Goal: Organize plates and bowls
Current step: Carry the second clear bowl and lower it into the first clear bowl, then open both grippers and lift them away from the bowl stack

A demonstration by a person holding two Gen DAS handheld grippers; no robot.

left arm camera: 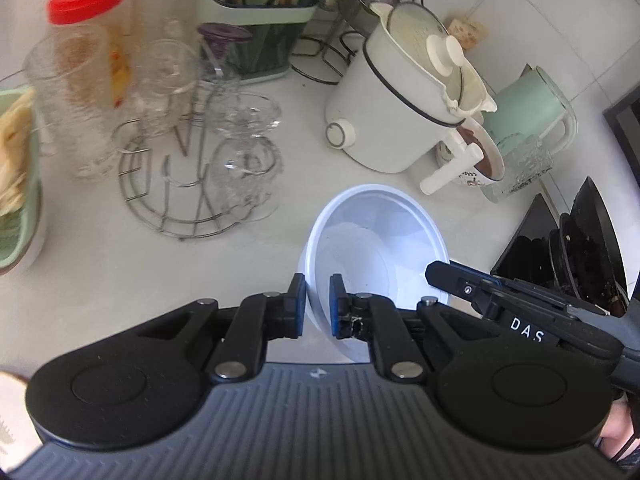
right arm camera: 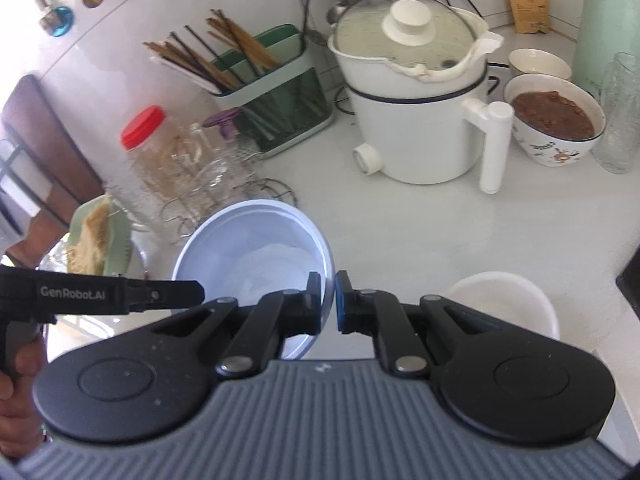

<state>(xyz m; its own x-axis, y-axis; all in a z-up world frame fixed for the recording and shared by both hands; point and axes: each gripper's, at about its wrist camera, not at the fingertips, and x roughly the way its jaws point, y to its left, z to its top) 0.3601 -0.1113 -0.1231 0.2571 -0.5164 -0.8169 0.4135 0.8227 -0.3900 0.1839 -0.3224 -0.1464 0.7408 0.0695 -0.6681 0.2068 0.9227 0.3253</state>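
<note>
A pale blue bowl (left arm camera: 372,240) (right arm camera: 256,248) hangs tilted above the white counter, held on both sides. My left gripper (left arm camera: 318,294) is shut on its near-left rim, one pad inside and one outside. My right gripper (right arm camera: 329,298) is shut on the opposite rim. From the right of the left wrist view the right gripper (left arm camera: 434,272) reaches in to the bowl's edge. The left gripper (right arm camera: 196,296) shows at the left of the right wrist view, a hand behind it. A white bowl (right arm camera: 500,300) sits on the counter under my right gripper.
A white electric pot (right arm camera: 416,132) with a lid stands behind. A bowl of brown food (right arm camera: 554,116), a small bowl (right arm camera: 538,62) and a green kettle (left arm camera: 528,108) are to its right. A wire rack with glasses (left arm camera: 192,176), a red-lidded jar (left arm camera: 86,0), a green dish of noodles (right arm camera: 96,240) and a utensil holder (right arm camera: 280,112) stand to the left.
</note>
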